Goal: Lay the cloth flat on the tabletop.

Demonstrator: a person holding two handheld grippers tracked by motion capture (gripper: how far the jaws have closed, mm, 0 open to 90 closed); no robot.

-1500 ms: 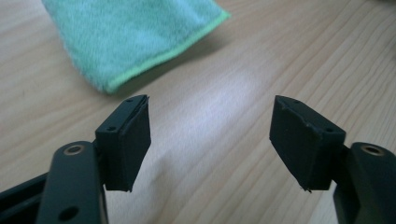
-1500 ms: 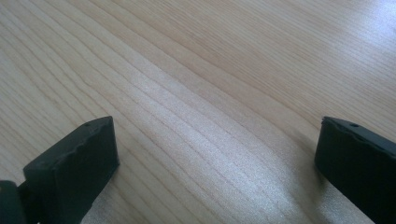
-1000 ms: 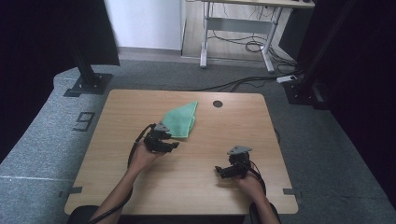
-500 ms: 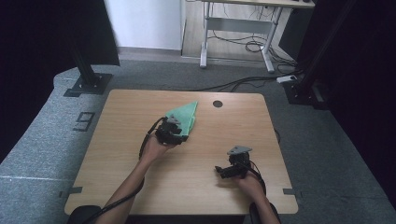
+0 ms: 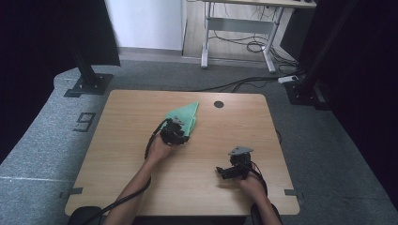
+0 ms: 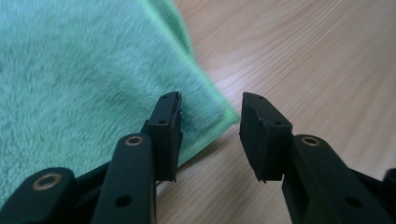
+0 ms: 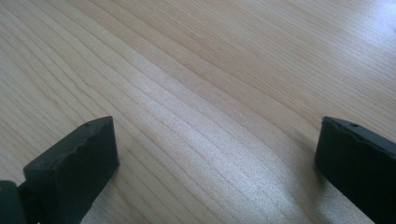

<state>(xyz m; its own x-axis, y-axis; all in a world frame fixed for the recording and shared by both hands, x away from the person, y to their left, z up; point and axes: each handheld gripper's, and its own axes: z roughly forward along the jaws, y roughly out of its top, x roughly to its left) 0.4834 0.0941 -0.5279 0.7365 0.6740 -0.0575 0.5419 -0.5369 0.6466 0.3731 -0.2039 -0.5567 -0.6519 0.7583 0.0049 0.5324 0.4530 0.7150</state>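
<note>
Right gripper (image 5: pixel 224 171) is idling nearest the person, jaws spread wide over bare light wood-grain table (image 5: pixel 131 178), nothing between them. Further out, left gripper (image 5: pixel 184 137) is straddling the near corner of the folded green fleecy cloth (image 5: pixel 186 115); its jaws have just been closing and are sitting narrow, left pad (image 6: pixel 169 122) touching the cloth edge, right pad off it over bare wood, so no pinch yet. Step in hand looks like grabbing that corner. Next move is probably calling for dropping the tips to the tabletop and finishing the squeeze. Cloth is lying mid-table toward the far edge, long axis running near-to-far, tapered tip pointing away toward the round cable hole (image 5: pixel 218 104).
</note>
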